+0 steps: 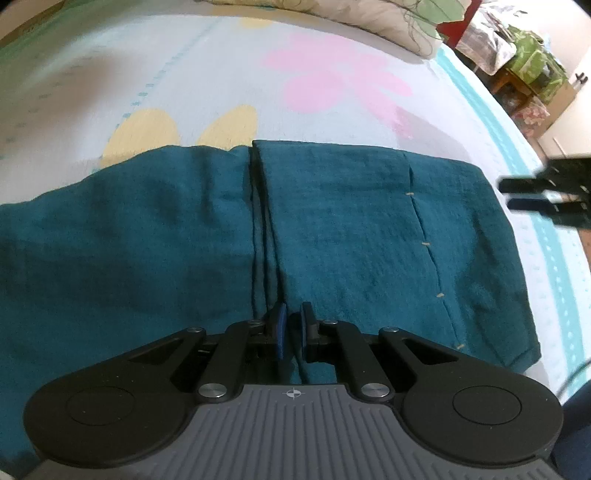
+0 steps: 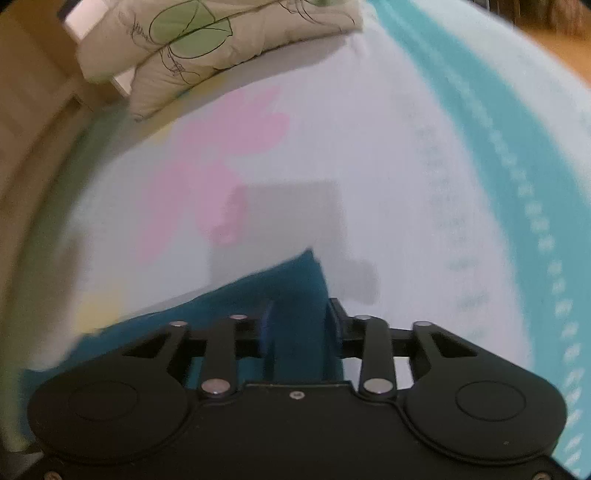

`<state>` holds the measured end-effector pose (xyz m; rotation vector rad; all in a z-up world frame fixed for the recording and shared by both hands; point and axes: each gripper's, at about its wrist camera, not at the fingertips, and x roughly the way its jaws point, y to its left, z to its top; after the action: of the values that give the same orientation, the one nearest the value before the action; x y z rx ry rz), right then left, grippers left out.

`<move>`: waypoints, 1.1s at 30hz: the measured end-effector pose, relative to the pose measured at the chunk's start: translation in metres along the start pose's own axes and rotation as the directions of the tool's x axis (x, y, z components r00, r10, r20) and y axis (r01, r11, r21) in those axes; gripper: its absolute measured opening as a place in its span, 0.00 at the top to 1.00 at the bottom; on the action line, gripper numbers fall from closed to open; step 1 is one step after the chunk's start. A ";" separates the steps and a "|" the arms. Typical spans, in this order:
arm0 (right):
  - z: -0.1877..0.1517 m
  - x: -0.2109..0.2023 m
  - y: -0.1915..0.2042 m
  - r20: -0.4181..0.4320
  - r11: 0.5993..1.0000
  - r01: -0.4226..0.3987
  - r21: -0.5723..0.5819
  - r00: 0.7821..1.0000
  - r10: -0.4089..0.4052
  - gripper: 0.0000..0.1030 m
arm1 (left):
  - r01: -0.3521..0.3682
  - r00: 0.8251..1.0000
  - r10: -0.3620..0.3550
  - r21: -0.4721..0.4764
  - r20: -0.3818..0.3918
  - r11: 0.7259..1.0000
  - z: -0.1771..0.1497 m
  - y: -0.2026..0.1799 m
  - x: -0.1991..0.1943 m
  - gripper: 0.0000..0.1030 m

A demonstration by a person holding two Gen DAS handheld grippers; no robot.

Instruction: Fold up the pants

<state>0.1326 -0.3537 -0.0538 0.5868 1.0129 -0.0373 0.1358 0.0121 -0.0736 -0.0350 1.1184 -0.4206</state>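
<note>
Both hand-held grippers (image 1: 291, 328) (image 2: 297, 332) hover over teal pants (image 1: 332, 229).

Teal pants (image 1: 332, 229) lie flat across the bedsheet (image 1: 221, 74), folded, with a layered fold edge running down the middle toward the left gripper (image 1: 291, 332), whose blue pads (image 1: 281, 330) sit nearly closed with a thin fold of the pants' fabric between them. Right gripper (image 1: 528, 194) hovers just past the pants' right edge, fingers slightly apart, holding nothing. Pillow (image 1: 399, 22) lies beyond the pants' far edge, with pink and yellow flower prints on the sheet between.
</note>
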 end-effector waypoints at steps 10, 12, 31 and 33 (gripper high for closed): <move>-0.035 0.002 -0.026 -0.246 0.998 -0.005 -0.056 0.969 -0.009 0.52 | -0.061 0.997 0.063 0.032 -0.051 0.998 -0.013 -0.002 -0.003 0.96; -0.039 0.016 -0.019 -0.319 0.996 -0.026 -0.080 0.948 -0.001 0.52 | -0.046 0.997 0.046 0.010 -0.060 0.999 -0.016 0.003 -0.005 0.96; -0.039 -0.026 0.042 -0.154 0.984 0.133 -0.119 0.976 -0.151 0.56 | -0.129 0.991 0.132 -0.110 0.027 0.986 0.014 0.041 -0.038 0.96; -0.042 -0.038 0.063 -0.080 0.981 0.127 -0.143 0.987 -0.139 0.52 | -0.139 0.988 0.146 -0.141 0.041 0.980 0.020 0.050 -0.044 0.96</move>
<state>0.0973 -0.2889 -0.0114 0.3964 1.1312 -0.0594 0.1530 0.0696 -0.0385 -0.0861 1.0904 -0.2131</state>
